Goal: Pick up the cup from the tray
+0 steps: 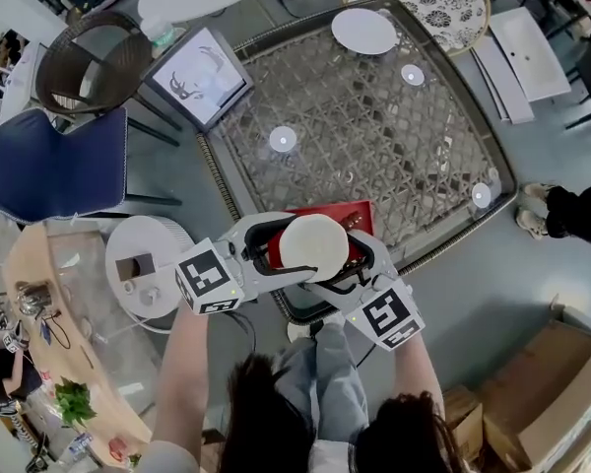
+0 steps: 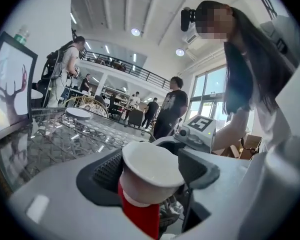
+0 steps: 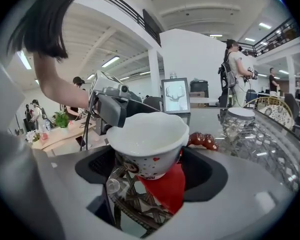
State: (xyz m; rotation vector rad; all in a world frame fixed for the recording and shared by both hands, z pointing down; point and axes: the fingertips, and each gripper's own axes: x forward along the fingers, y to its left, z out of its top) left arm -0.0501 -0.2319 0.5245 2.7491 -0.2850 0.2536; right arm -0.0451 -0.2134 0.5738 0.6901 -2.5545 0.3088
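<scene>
A large square table (image 1: 374,146) with a glass top over woven wicker fills most of the head view. A framed deer picture (image 1: 199,75) stands off its far left corner and a white plate (image 1: 363,30) lies at its far edge. A red tray (image 1: 347,213) sits at the near edge of the table, just in front of the person.

Both grippers meet over the tray from opposite sides. The left gripper (image 2: 151,170) has its jaws closed on the cup: one ribbed pad lies flat against the cup's wall and the other jaw meets its rim. The right gripper (image 3: 149,166) has its jaws spread wide on either side of the same cup, close against the bowl. A sliver of red shows beside one jaw, so whether its pads press cannot be told.

The white cup (image 1: 315,246), empty and printed with small red hearts, is over the tray's near part, slightly tilted. Whether its base rests on the tray cannot be told.
</scene>
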